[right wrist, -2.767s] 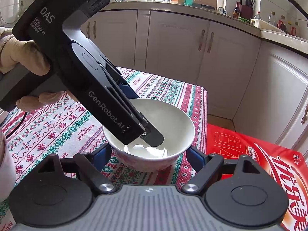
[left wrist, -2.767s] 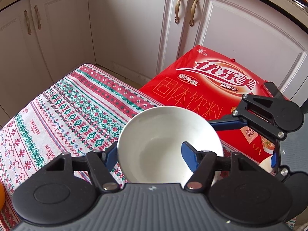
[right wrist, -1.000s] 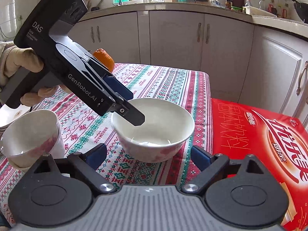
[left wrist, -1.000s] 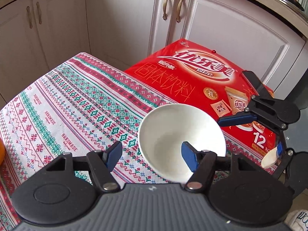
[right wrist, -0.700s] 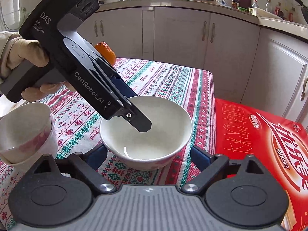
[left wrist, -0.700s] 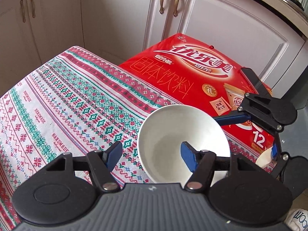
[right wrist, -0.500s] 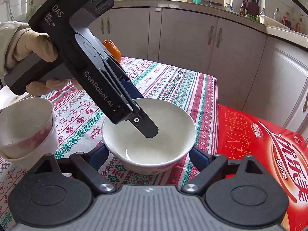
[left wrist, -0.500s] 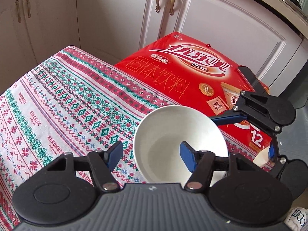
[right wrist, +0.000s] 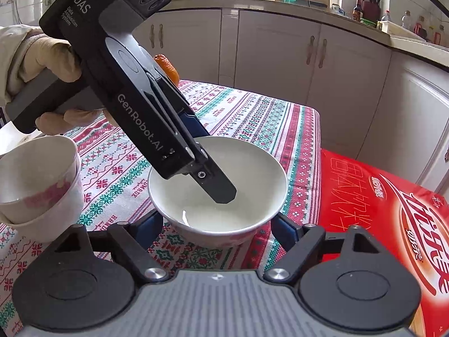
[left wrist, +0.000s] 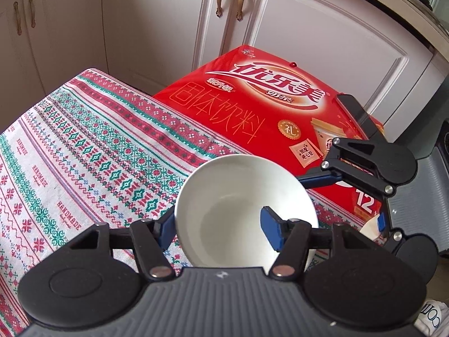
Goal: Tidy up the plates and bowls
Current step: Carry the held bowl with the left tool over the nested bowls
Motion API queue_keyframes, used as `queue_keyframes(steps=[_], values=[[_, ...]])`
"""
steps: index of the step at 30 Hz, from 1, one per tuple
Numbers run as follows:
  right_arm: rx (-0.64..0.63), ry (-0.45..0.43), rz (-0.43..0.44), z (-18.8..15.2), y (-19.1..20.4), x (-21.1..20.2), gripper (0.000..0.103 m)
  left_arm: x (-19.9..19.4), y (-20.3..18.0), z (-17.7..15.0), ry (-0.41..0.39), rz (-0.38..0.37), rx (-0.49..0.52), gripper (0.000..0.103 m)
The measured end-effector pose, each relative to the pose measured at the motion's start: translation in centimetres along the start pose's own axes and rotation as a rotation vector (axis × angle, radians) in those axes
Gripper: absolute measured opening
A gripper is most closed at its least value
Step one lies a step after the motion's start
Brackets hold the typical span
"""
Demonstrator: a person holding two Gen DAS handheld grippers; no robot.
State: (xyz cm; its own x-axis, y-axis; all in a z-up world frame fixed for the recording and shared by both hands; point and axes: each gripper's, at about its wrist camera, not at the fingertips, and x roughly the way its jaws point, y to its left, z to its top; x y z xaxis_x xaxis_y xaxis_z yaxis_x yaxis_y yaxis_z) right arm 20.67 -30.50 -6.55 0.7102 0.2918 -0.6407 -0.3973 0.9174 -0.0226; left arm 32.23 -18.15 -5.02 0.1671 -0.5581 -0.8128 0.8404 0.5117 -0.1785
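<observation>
Left wrist view: the left gripper (left wrist: 219, 229) is clamped on the wall of the white bowl (left wrist: 238, 193), with one of its fingers (left wrist: 270, 230) inside the bowl and the other outside the near-left rim. A second ago a little slack was left in that grip; it has since been taken up, so the bowl is now held firmly.

In the right wrist view the gloved left hand (right wrist: 42, 64) is seen holding that gripper from the upper left, its inner finger reaching down into the bowl. The right gripper (right wrist: 216, 227) has been brought in low around the bowl, one finger on each side of its lower wall. Its fingers were spread wide a second ago and are closing now; pressure on the bowl is not yet shown.

The bowl is kept over the patterned table (right wrist: 252, 118), near its right edge and just beside the red carton (right wrist: 378, 196). Whether its base rests on the cloth cannot be told. A stack of bowls (right wrist: 36, 185) stands at the near left, well apart.

A handover from left to right is judged to be under way, probably so that the bowl can be added to that stack. The left grip should be kept until the right fingers have seated.
</observation>
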Motion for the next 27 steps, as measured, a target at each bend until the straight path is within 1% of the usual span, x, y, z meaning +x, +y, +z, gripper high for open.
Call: queue_keyframes(steps=[4,9,18,27], values=[[0.007,0.001,-0.001,0.1,0.1,-0.1,0.087,-0.2,-0.1,-0.1,-0.004,0.005,-0.003,0.061],[0.011,-0.009,0.004,0.6,0.4,-1.1,0.087,-1.5,-0.7,-0.2,-0.023,0.016,0.005,0.061],[-0.011,-0.034,0.008,1.6,2.2,-4.0,0.087,-5.2,-2.8,-1.0,-0.066,0.047,0.021,0.061],[-0.056,-0.071,0.028,2.2,4.9,-7.4,0.087,-9.1,-4.7,-2.9,-0.11,0.096,0.018,0.061]])
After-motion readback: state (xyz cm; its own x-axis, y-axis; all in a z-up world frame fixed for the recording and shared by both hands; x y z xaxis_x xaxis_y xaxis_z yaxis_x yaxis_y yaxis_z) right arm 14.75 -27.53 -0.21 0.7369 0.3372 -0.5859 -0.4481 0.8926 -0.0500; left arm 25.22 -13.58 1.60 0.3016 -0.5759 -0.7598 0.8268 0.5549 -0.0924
